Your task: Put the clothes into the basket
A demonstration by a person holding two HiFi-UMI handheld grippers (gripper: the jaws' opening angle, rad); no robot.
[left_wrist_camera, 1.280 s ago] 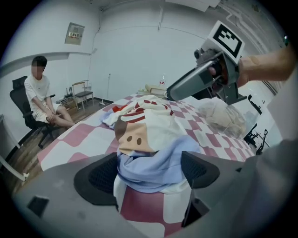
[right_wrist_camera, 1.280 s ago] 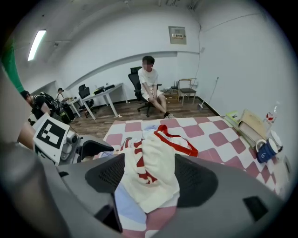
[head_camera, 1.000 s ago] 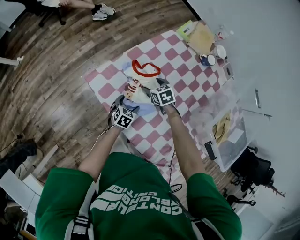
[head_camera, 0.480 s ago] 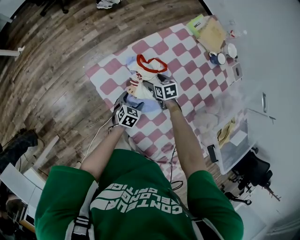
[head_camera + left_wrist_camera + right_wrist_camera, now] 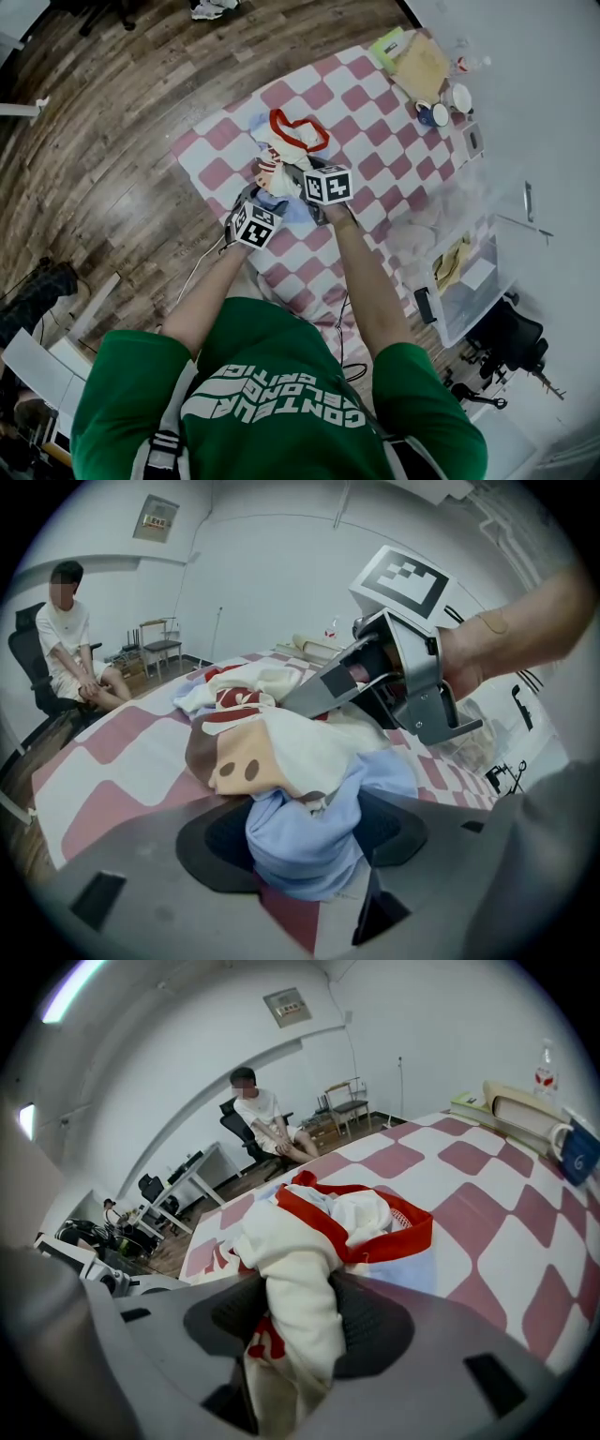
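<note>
We are in an office-like workroom: bare white walls [image 5: 281,564], a wood-plank floor [image 5: 112,131], a white desk [image 5: 190,1174], black swivel chairs [image 5: 150,1188] with a person [image 5: 267,1121] seated in one, and a pink-checked tablecloth [image 5: 228,138] holding books [image 5: 424,67] and mugs [image 5: 433,115].

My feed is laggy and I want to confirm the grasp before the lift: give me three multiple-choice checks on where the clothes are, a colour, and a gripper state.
1. Where do the clothes lie?
A. in the clear bin
B. on the checked tablecloth
C. on the floor

2. What colour is the cloth in the left gripper?
A. green
B. black
C. light blue

3. The right gripper is:
A. shut on the white red-trimmed garment
B. open over the table
C. shut on a mug

Answers:
1. B, the head view shows the pile on the checks.
2. C, blue fabric is pinched between its pads; its jaws have just been closing.
3. A, its jaws have just been closing and the pads press white fabric.
</note>
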